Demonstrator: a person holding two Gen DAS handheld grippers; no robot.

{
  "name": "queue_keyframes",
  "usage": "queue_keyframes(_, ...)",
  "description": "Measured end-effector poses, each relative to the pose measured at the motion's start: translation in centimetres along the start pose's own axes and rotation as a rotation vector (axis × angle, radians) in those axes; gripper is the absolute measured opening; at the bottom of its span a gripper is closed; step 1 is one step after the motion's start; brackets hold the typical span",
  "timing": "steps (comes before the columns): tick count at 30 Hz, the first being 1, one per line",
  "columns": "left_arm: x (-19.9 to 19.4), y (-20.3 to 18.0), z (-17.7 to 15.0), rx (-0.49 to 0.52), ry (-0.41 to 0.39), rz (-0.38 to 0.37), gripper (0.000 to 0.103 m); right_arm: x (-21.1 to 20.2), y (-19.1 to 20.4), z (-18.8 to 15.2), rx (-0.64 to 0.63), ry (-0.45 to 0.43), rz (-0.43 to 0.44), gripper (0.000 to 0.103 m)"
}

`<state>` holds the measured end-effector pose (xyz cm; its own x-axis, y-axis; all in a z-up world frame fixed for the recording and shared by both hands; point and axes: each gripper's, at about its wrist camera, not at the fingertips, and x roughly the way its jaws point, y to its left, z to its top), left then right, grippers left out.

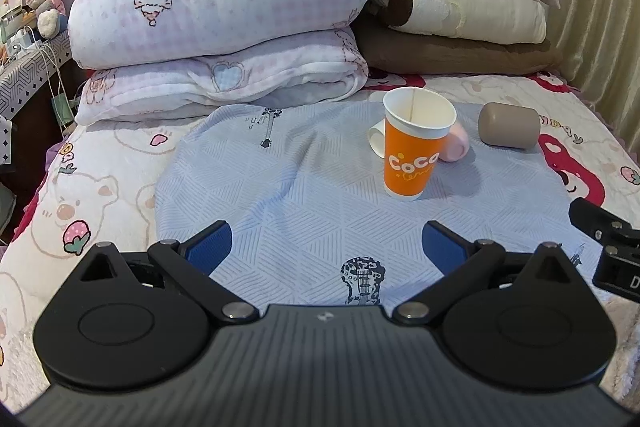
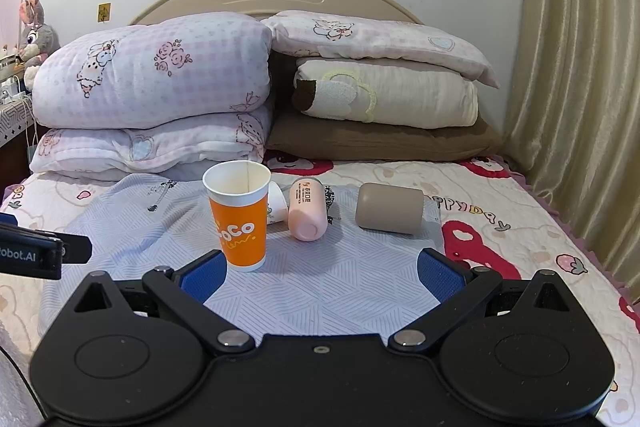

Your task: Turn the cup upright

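1. Orange paper cup (image 1: 412, 155) (image 2: 240, 217): upright on the pale blue patterned cloth (image 1: 300, 195), right of centre in the left wrist view.
2. Left gripper (image 1: 326, 247): jaws released, empty.
3. Right gripper (image 2: 322, 271): jaws released, empty.
4. Pink cylindrical cup (image 2: 306, 215) and taupe cylindrical cup (image 2: 390, 209): lying sideways.

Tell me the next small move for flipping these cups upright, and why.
Probably ease the right claw forward toward the pink cup. The orange paper cup already stands upright, while the pink cup, the tan cup and a small white cup behind it lie on their sides. Both claws are open and empty, and the pink cup lies closest ahead of the right one.
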<state>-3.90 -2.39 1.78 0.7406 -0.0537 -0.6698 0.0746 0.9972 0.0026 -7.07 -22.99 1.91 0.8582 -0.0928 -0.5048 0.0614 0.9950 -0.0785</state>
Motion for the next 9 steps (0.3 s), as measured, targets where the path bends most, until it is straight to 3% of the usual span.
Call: queue_keyframes(9, -0.14, -0.07, 0.02, 0.010, 0.003, 0.007, 0.103, 0.03, -0.07, -0.06, -0.001, 0.001, 0.000, 0.103)
